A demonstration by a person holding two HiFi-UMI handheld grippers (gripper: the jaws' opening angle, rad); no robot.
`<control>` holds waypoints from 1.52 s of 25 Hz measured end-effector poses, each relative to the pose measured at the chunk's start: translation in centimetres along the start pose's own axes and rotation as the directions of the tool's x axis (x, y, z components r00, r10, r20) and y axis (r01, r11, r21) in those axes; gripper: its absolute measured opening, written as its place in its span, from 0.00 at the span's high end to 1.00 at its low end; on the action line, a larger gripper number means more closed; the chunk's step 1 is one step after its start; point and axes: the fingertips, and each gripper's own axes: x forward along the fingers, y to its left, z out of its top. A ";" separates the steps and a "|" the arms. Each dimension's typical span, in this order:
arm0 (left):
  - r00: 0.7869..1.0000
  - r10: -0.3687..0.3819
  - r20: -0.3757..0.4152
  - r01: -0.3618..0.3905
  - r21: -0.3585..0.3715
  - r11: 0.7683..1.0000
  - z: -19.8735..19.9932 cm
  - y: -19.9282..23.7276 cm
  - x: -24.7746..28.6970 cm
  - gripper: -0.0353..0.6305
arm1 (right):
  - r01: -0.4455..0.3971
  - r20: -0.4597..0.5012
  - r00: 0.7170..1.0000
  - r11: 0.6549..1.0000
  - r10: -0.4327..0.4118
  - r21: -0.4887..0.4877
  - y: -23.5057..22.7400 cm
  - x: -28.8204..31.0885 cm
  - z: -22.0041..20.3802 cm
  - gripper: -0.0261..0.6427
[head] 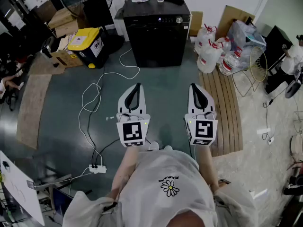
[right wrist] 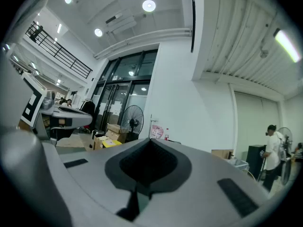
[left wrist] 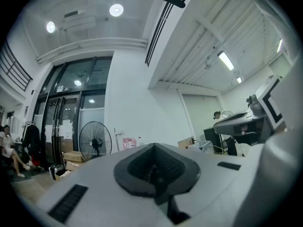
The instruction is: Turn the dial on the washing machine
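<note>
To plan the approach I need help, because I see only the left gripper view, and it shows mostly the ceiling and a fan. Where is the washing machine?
Observer: In the head view the black washing machine stands straight ahead, well apart from the left gripper.
Operator: Where on it is the dial?
Observer: The dial sits on its front, near the top right corner.
Operator: Is the right gripper free to turn it?
Observer: Yes. The right gripper has its jaws together with nothing between them, as its own view shows.
</note>
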 end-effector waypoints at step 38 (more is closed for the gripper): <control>0.990 -0.024 0.135 0.030 -0.042 0.999 -2.0 8.1 32.0 0.95 | 0.007 0.074 0.997 0.999 -0.005 -0.032 -10.0 26.7 -1.4 0.96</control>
